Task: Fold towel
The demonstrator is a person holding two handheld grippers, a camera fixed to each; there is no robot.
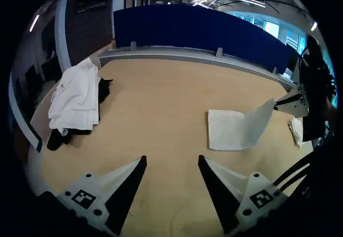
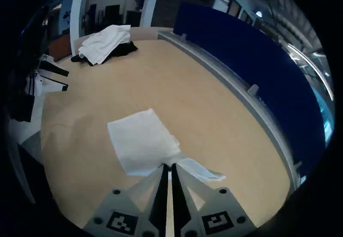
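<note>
Wooden worktop (image 1: 171, 99), blue partition (image 1: 193, 26) behind. White towel (image 1: 229, 129) lies mid-worktop, one corner clamped and lifted by right gripper (image 2: 168, 167). Fingers of left gripper (image 1: 171, 159) apart, empty. Best: carry corner straight over, edges aligned.

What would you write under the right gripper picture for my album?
The right gripper, shut on a corner of the white towel, holds it up off the wooden table.

Table (image 1: 163, 99) bears towel (image 1: 227, 129) near middle, cloth pile (image 1: 75, 95) at far corner; partition (image 1: 197, 28) along table's back edge.
</note>
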